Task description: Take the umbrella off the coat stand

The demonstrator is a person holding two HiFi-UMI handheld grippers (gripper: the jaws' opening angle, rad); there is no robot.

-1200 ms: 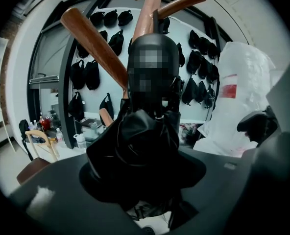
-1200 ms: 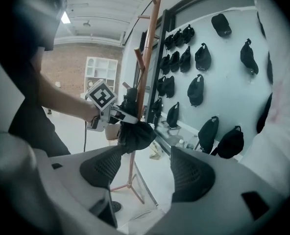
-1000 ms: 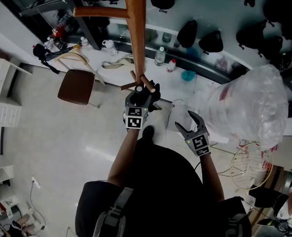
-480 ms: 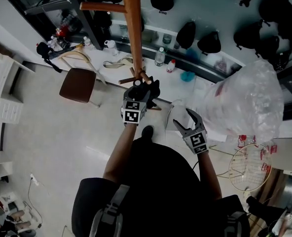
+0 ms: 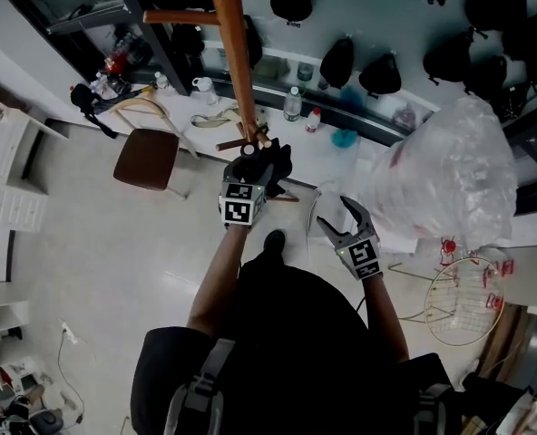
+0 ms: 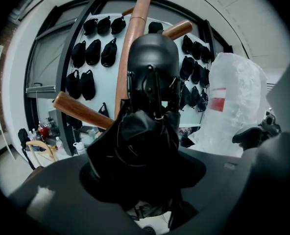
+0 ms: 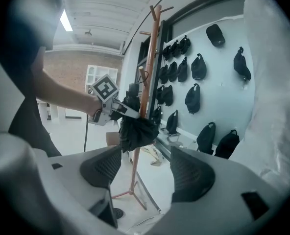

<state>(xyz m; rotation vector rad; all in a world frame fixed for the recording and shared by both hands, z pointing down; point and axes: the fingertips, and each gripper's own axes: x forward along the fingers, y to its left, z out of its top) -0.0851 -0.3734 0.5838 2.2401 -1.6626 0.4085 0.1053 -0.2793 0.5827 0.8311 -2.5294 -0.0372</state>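
Observation:
A folded black umbrella (image 5: pixel 274 163) is clamped in my left gripper (image 5: pixel 256 167), close against the wooden coat stand (image 5: pixel 231 53) beside its low pegs (image 5: pixel 235 141). In the left gripper view the umbrella (image 6: pixel 146 141) fills the space between the jaws, its rounded end up in front of the pole (image 6: pixel 133 43). Whether it still hangs from a peg is hidden. The right gripper view shows the umbrella (image 7: pixel 136 129) held at the pole (image 7: pixel 147 77). My right gripper (image 5: pixel 337 217) hangs open and empty to the right, apart from the stand.
A large clear plastic bag (image 5: pixel 450 175) bulges at the right. Black caps (image 5: pixel 339 62) hang on the wall behind a counter with bottles (image 5: pixel 294 105). A brown chair (image 5: pixel 148 159) stands at the left and a wire basket (image 5: pixel 459 302) at the lower right.
My left gripper has lifted a little with the umbrella, staying beside the pole. The right gripper has drifted slightly upward, still open.

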